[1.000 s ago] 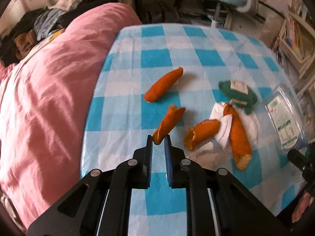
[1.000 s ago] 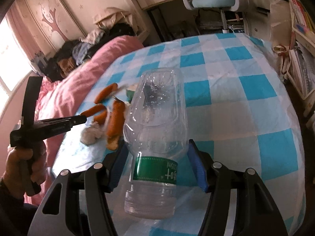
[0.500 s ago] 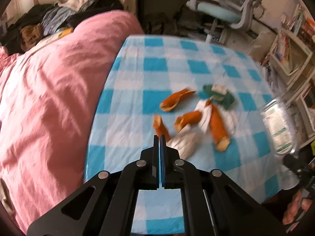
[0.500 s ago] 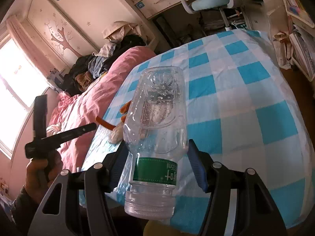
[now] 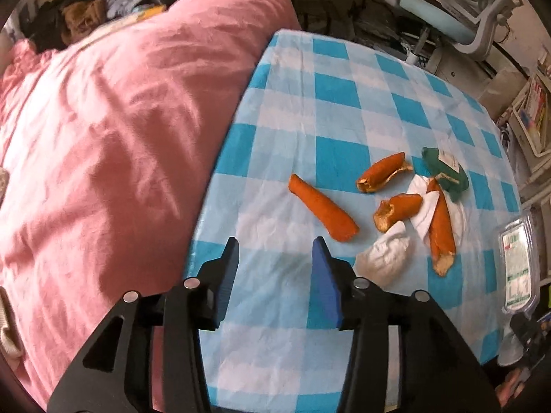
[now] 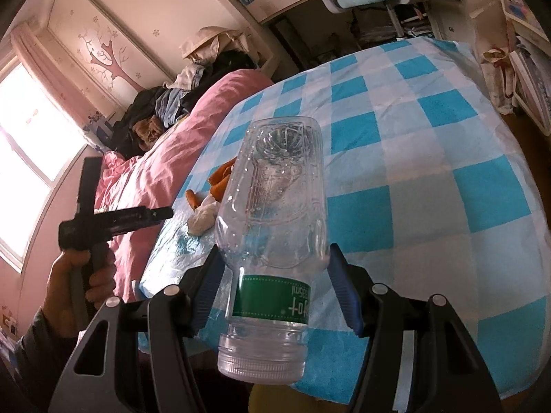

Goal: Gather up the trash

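Observation:
Several orange peel pieces lie on the blue-checked tablecloth (image 5: 337, 113). The nearest long peel (image 5: 323, 208) is just beyond my left gripper (image 5: 274, 258), whose jaws are opening with nothing between them. Other peels (image 5: 384, 172) (image 5: 396, 210) (image 5: 440, 227), crumpled white tissue (image 5: 385, 254) and a green wrapper (image 5: 446, 172) lie to its right. My right gripper (image 6: 272, 275) is shut on a clear plastic bottle (image 6: 275, 227) with a green label, held neck-down over the table's near edge. That bottle (image 5: 516, 261) shows at the right edge in the left wrist view.
A pink duvet (image 5: 110, 137) covers the bed along the table's left side, with piled clothes (image 6: 165, 113) behind. A pale blue office chair (image 5: 447, 17) stands beyond the table. Shelves with books (image 5: 530, 117) are at the right. A hand (image 6: 82, 275) holds the left gripper.
The left gripper was shut on an orange peel, then closed empty, and now its jaws stand apart; the peel lies on the cloth ahead. The right gripper still holds the bottle.

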The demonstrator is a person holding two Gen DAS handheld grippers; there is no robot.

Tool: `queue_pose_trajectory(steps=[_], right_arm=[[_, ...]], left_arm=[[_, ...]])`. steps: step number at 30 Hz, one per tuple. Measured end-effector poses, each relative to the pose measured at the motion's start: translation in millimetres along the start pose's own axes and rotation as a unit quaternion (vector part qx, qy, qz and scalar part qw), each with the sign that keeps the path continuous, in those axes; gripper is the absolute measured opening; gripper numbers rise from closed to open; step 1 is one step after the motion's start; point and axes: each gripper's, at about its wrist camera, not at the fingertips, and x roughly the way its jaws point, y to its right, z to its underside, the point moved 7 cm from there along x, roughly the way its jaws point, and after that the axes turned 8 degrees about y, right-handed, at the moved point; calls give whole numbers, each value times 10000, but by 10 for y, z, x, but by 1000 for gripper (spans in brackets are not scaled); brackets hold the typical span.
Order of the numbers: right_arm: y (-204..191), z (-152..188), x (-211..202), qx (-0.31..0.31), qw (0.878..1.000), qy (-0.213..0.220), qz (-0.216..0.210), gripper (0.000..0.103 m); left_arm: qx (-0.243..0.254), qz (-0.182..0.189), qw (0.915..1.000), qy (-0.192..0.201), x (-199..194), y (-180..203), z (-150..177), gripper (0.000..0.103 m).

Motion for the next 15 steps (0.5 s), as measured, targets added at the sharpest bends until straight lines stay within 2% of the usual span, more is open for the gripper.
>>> queue_pose_trajectory(steps=[3,5,10,15], right_arm=[[-17,16,35,-15,10000,-41,-51,59],[-36,16,58,-41,9999,-65,-75,59],[-82,14,101,-110,9998,-109,-122,59],[-113,46,133,-140,9997,-162,-138,59]], left_arm=[[-157,137,9996,-182,127,87,-17,43],[-184,-129,9997,-134,169,129,-48,43],[-458,-361,9982,-159,286,147,-81,45],[-735,-128,9972,-71,313,168,-132,53]])
